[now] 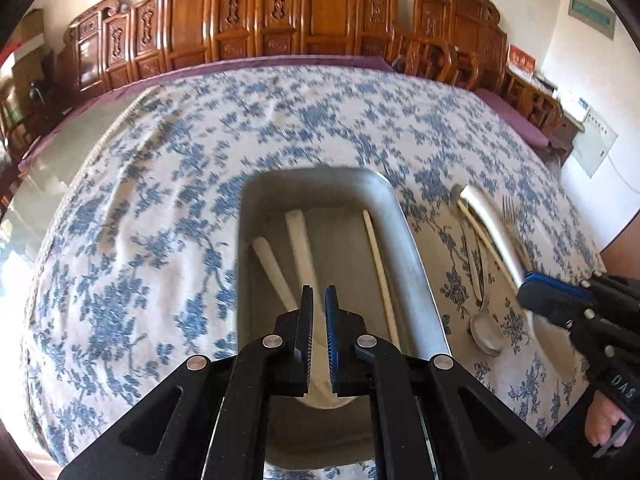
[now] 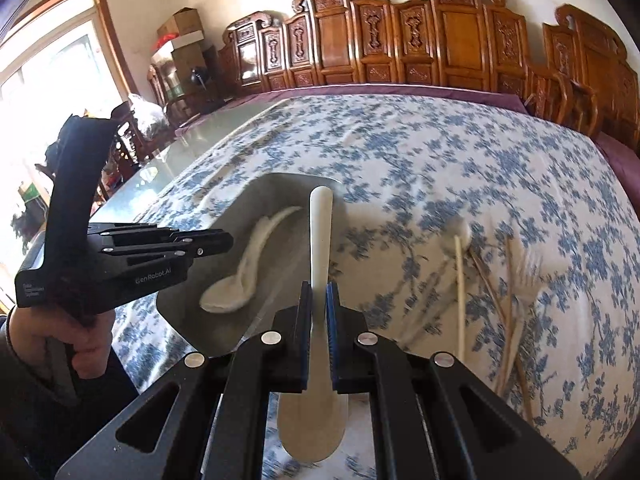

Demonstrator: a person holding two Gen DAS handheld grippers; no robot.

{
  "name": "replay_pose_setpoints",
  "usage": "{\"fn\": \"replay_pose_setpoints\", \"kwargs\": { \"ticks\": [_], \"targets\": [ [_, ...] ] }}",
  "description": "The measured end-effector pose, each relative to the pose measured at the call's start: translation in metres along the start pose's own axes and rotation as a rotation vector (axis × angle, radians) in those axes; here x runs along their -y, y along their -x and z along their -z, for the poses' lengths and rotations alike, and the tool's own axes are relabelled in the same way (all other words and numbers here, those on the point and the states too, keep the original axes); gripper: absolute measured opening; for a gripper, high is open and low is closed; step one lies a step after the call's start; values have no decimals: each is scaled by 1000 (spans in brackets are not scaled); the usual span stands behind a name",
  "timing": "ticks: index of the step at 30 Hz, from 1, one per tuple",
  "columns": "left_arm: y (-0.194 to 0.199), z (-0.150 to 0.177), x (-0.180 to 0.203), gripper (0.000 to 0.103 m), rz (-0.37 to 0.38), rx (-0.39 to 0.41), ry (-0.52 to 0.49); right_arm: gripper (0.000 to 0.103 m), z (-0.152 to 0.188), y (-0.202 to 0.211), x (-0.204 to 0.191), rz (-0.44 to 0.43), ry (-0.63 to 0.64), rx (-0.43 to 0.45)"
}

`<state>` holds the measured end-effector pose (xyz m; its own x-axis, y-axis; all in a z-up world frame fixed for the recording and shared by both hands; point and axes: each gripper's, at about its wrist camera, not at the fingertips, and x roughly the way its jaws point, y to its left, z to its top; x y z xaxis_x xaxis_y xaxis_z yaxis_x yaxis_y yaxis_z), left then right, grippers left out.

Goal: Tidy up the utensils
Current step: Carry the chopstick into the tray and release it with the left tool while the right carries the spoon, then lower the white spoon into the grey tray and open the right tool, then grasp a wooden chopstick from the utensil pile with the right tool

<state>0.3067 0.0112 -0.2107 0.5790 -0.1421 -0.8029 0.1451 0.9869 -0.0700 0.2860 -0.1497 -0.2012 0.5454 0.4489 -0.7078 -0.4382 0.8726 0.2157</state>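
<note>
My left gripper [image 1: 319, 294] hangs over a metal tray [image 1: 416, 264], shut on the handle of a white spoon [image 1: 298, 232] whose bowl sits under the jaws. Another white spoon [image 1: 270, 262] and a pale chopstick [image 1: 380, 276] lie in the tray. My right gripper [image 2: 319, 292] is shut on a third white spoon [image 2: 321, 232], held just right of the tray [image 2: 180, 312]. On the cloth to the right lie a metal spoon [image 1: 486, 334], a fork [image 1: 510, 210] and chopsticks [image 2: 460, 300]. Each gripper shows in the other's view: the right gripper [image 1: 526, 284] and the left gripper [image 2: 228, 242].
A blue-flowered cloth [image 1: 152, 240] covers the table, with bare glass tabletop [image 2: 168, 156] at its left end. Carved wooden chairs [image 1: 256, 16] line the far side. A person's hand [image 2: 86, 340] grips the left tool's handle.
</note>
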Motion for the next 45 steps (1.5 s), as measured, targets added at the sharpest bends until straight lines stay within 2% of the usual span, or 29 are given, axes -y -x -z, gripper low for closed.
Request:
{"fn": "replay_pose_setpoints", "kwargs": {
  "ticks": [11, 20, 23, 31, 39, 41, 43, 45],
  "targets": [
    [31, -4, -47, 5, -61, 96, 33, 9, -36, -42, -46, -56, -36, -17],
    [41, 0, -67, 5, -77, 118, 44, 9, -32, -92, -65, 37, -24, -101],
    [43, 1, -69, 5, -77, 125, 46, 9, -29, -97, -65, 33, -30, -115],
    [44, 1, -65, 5, -76, 126, 38, 10, -31, -88, -67, -3, -25, -88],
    [41, 0, -50, 5, -54, 126, 30, 10, -37, -41, -42, -7, -27, -14],
    [41, -1, -43, 8, -44, 126, 25, 10, -36, -27, -31, 15, -13, 0],
    [40, -2, -33, 19, -31, 131, 12, 10, -32, -14, -19, 40, -3, 6],
    [40, -3, -22, 21, -17, 133, -3, 10, -27, -2, -5, 76, 11, 5]
  ]
}}
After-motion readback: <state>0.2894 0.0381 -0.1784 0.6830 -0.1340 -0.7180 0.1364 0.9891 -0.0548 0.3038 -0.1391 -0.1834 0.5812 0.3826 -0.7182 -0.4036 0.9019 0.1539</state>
